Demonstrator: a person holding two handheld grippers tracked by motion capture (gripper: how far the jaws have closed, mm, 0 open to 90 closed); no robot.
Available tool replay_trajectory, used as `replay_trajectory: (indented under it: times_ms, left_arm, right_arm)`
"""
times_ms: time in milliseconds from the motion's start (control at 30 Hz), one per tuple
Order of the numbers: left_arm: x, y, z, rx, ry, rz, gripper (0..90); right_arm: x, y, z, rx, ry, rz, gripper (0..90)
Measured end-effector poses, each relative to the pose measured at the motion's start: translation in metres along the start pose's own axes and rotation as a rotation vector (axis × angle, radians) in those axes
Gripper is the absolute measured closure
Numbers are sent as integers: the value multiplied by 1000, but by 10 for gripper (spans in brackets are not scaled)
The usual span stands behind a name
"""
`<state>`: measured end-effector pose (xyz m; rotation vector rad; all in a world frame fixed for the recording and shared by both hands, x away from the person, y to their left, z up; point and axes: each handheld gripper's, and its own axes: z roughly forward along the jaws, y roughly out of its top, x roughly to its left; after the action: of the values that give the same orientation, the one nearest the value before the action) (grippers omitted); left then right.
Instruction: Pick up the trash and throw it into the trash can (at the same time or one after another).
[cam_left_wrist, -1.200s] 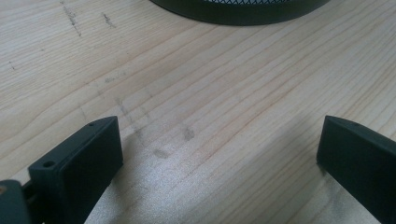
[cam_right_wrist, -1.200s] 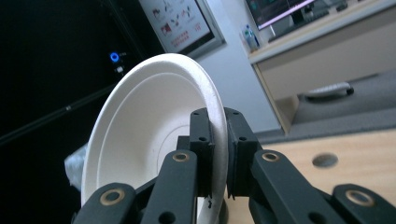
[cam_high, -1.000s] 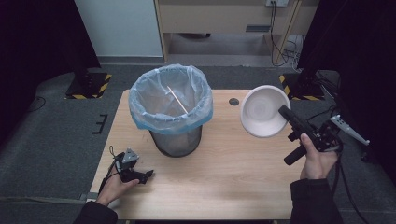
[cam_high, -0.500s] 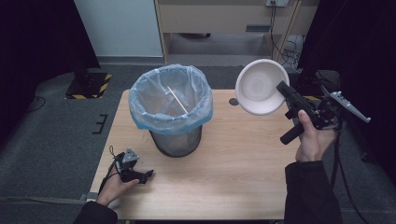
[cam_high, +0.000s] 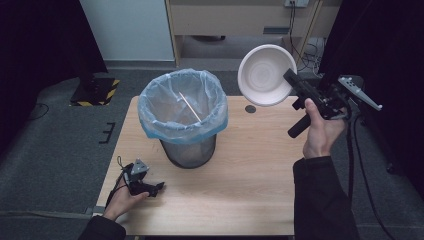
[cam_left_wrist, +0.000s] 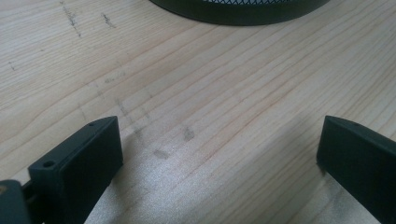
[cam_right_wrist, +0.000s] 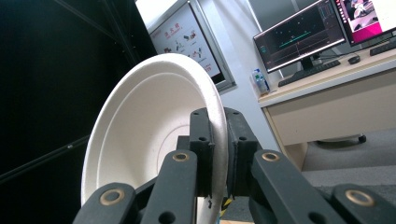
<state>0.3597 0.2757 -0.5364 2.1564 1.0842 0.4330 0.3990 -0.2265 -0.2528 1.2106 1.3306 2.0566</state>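
Observation:
A white paper bowl (cam_high: 265, 74) hangs in the air above the table's far right, tipped on edge with its hollow facing the camera. My right gripper (cam_high: 290, 80) is shut on its rim; in the right gripper view the two jaws pinch the rim of the bowl (cam_right_wrist: 149, 140) between them, right gripper (cam_right_wrist: 218, 144). A black mesh waste bin (cam_high: 184, 116) with a pale blue bag stands left of the bowl, a thin stick lying inside it. My left gripper (cam_high: 159, 187) rests on the table's near left with its jaws wide apart, left gripper (cam_left_wrist: 219, 154) over bare wood.
The wooden table (cam_high: 250, 190) has a small dark round spot (cam_high: 250, 108) at its far edge under the bowl. The bin's base (cam_left_wrist: 238, 9) sits just beyond the left gripper. Grey floor, a cabinet and cables lie behind the table.
My right hand has lifted the bowl up and toward the bin, tilting it further on edge. The left hand and gripper have stayed put.

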Motion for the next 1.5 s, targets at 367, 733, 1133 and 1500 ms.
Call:
replay_trajectory:
  times_ms: [367,733,1133,1500]
  left_arm:
    - [0,0,0,0,-1,1,0]
    - [0,0,0,0,-1,1,0]
    - [0,0,0,0,-1,1,0]
    - [0,0,0,-1,-2,2,0]
  right_arm:
    - [14,-2,28,22,2,-36,837]
    - [35,-8,57,57,18,-71,837]
    - [55,-25,90,97,34,-110,837]
    - [67,-48,113,136,56,-94,837]
